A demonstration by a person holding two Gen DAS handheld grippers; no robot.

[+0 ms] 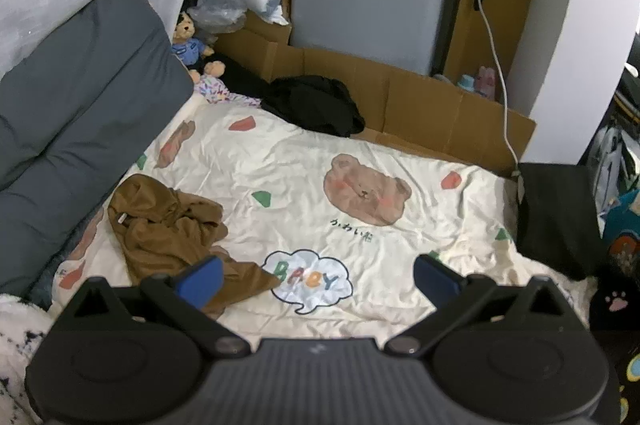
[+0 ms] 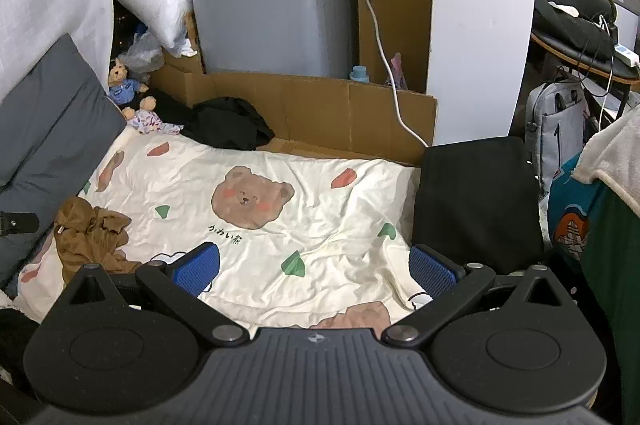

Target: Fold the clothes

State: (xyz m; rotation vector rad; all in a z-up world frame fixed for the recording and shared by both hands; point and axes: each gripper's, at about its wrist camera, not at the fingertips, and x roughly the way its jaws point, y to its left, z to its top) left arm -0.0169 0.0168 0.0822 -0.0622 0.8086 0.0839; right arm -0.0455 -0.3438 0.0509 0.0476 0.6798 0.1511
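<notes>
Two claws sit nearest my view, both spread wide and holding nothing: my left claw [image 1: 318, 277] hovers over the bed's cream bear-print quilt [image 1: 400, 257], and its left pad overlaps the hem of the crumpled brown garment [image 1: 168, 225]. My right claw [image 2: 314, 267] hangs above bare quilt, well apart from that brown heap [image 2: 90, 235], which lies near the bed's left edge beside the grey cushion [image 1: 80, 97]. Farther back, a black garment [image 1: 316, 103] is bunched at the far edge of the quilt against the cardboard [image 1: 420, 105]. I judge the main risk to be pinching quilt together with the brown fabric, since both are thin and wrinkled; lifting would then drag the bedding. Grabbing a random fold instead of a hem or shoulder could also leave the piece twisted.
</notes>
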